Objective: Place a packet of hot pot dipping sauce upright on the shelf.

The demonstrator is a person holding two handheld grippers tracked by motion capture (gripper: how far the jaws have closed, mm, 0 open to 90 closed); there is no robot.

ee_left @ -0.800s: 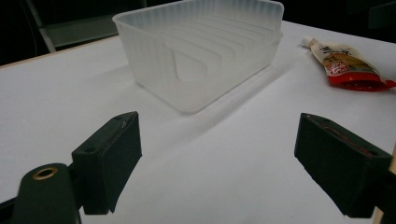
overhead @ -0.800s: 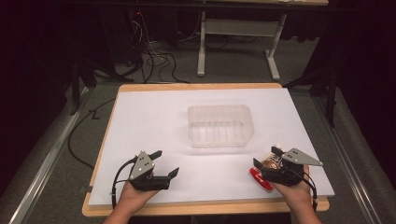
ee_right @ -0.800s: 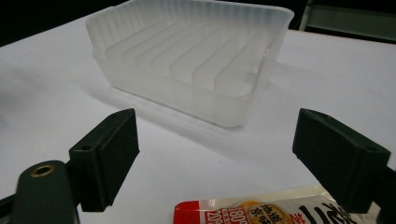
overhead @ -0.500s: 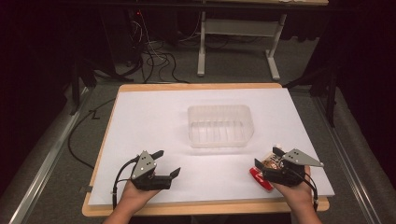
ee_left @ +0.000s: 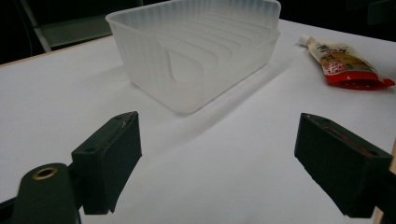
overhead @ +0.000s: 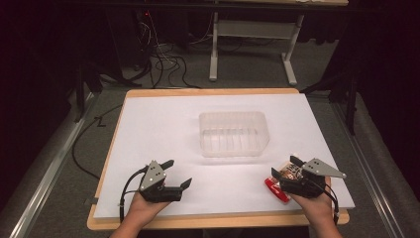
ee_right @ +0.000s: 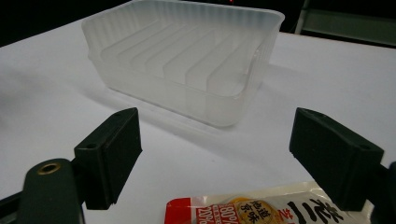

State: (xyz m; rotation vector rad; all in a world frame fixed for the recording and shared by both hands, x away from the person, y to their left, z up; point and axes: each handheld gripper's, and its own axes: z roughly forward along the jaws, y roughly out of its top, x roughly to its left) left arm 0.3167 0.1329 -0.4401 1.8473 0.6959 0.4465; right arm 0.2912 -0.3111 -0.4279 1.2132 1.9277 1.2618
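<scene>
a: where's the sauce packet (ee_right: 261,207)?

b: flat on the white counter (overhead: 163,129), just under the right tool (overhead: 288,173), near the clear ribbed tray (overhead: 233,134).

a: and the tools?

b: right tool's jaws stand wide, nothing between them. left tool (overhead: 174,174) is open too, resting apart.

a: best way to grab it?

b: i'd lower straight, straddle the packet's narrow width, and close mid-body so it doesn't fold or slide.

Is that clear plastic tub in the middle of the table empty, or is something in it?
Empty. The clear plastic tub shows only its own ribbed floor, and the sauce pouch lies outside it on the white table.
</scene>
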